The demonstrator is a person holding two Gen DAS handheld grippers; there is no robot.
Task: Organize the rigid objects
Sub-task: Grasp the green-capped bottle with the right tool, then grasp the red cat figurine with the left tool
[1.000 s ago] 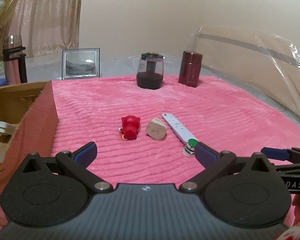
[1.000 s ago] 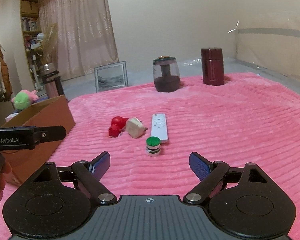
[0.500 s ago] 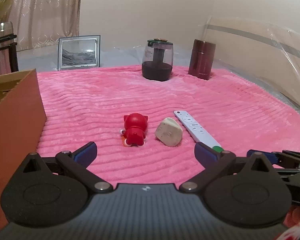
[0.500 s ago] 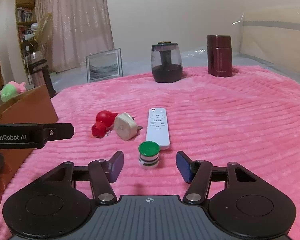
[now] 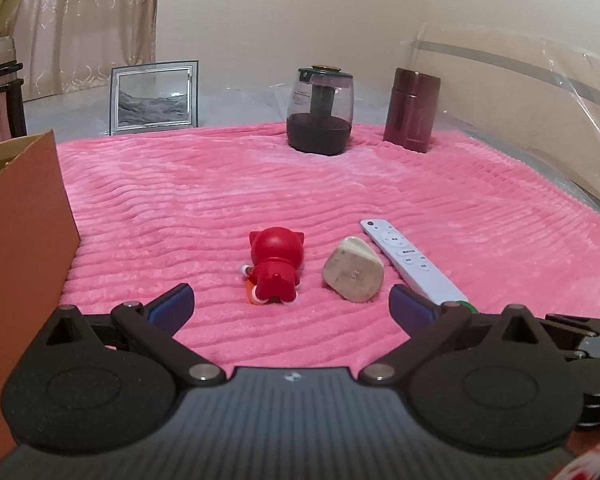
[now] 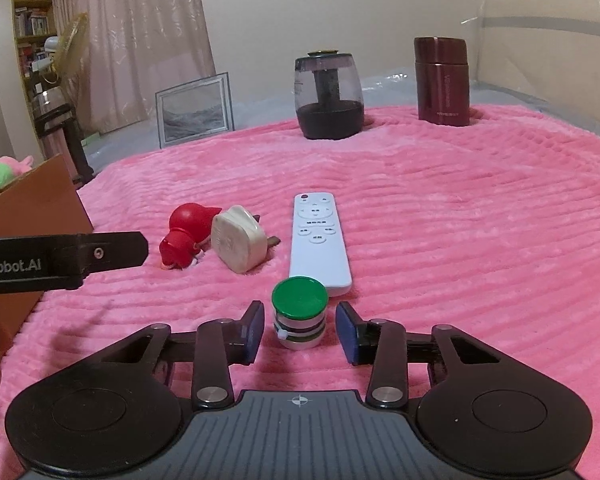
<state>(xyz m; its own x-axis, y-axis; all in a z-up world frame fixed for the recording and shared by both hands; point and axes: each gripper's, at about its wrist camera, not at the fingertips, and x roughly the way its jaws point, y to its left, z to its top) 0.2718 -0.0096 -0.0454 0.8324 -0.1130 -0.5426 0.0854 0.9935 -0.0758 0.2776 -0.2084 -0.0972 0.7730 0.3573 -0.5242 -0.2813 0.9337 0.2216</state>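
Right gripper (image 6: 300,330) part-open, fingers flanking green-capped bottle (image 6: 299,312), gaps both sides, nothing gripped. Bottle upright on pink blanket (image 6: 460,240), touching near end of white remote (image 6: 319,240). Left gripper (image 5: 290,306) wide open, empty, facing red figurine (image 5: 275,268) and white plug (image 5: 353,274).

A pink ribbed blanket (image 6: 460,216) covers what may be a bed. Lying on it: a red figurine (image 5: 275,264), a cream plug (image 5: 353,270) beside it, a white remote (image 6: 319,236), a green-capped bottle (image 6: 299,312) standing at the remote's near end. Farther back stand a dark jar (image 6: 329,98) and a maroon flask (image 6: 442,80). A cardboard box (image 5: 24,216) sits at the blanket's left edge.
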